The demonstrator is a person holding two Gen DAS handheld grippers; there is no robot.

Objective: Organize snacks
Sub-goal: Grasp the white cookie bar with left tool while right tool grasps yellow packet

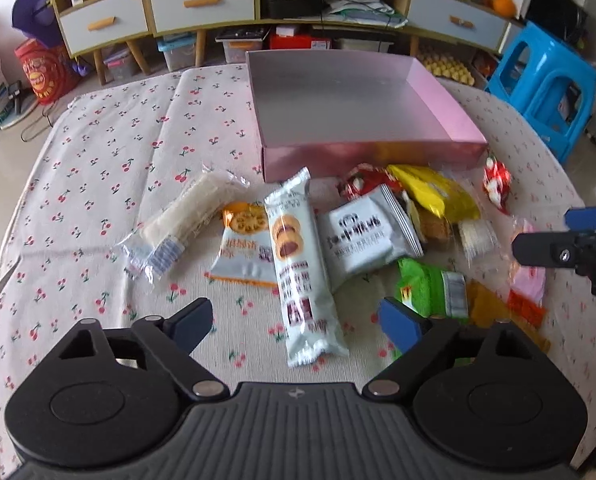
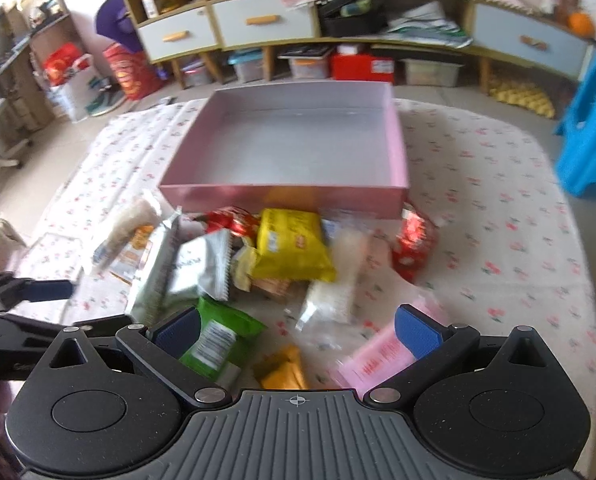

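A shallow pink box [image 1: 361,152] [image 2: 290,196] sits open on the cherry-print tablecloth [image 1: 98,152], nothing visible inside it. Several wrapped snacks lie in a pile in front of it: a long white biscuit pack [image 1: 301,264], a grey pack [image 1: 361,236] [image 2: 202,264], a yellow pack [image 1: 437,192] [image 2: 294,248], a green pack [image 1: 429,288] [image 2: 218,336], a rice cracker pack [image 1: 186,216], red candies [image 1: 495,184] [image 2: 413,240] and a pink pack [image 2: 381,356]. My left gripper [image 1: 298,322] is open above the long white pack's near end. My right gripper [image 2: 298,332] is open over the green, orange and pink packs.
A cabinet with white drawers [image 1: 202,4] [image 2: 262,20] and storage bins stands behind the table. A blue plastic stool [image 1: 545,84] [image 2: 589,128] stands at the right. Bags lie on the floor at the left [image 1: 42,72].
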